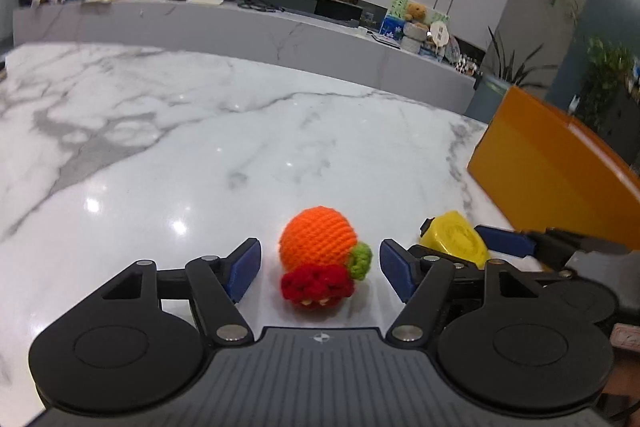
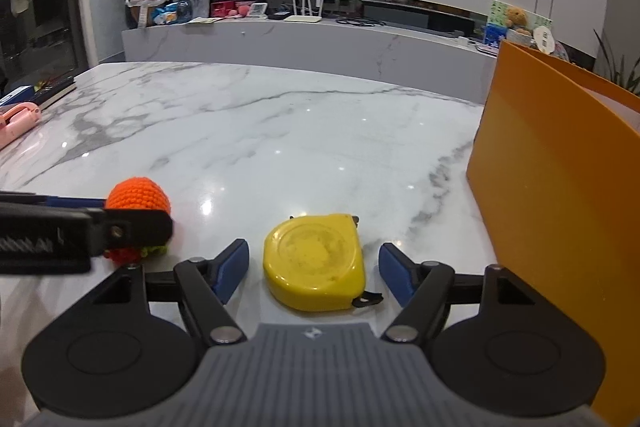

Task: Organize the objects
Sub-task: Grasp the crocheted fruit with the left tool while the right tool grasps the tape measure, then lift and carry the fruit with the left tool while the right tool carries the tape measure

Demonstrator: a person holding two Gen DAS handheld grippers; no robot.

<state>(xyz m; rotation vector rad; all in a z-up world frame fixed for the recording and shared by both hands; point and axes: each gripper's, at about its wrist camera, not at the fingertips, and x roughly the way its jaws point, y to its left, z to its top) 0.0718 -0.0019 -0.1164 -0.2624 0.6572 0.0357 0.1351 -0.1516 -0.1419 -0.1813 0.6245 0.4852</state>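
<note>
Left gripper (image 1: 320, 269) jaws apart around crocheted orange toy (image 1: 320, 247) on table (image 1: 200, 155). Right gripper (image 2: 314, 271) jaws apart around yellow tape measure (image 2: 314, 261). Orange box (image 2: 560, 195) near right. Centre each before closing; squeeze toy gently.

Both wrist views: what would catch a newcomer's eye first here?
The orange crocheted toy, with red and green knitted bits, sits on the marble table between the open left tongs. Beside it, a yellow tape measure lies flat between the open right tongs. A tall orange box stands at the right.
</note>
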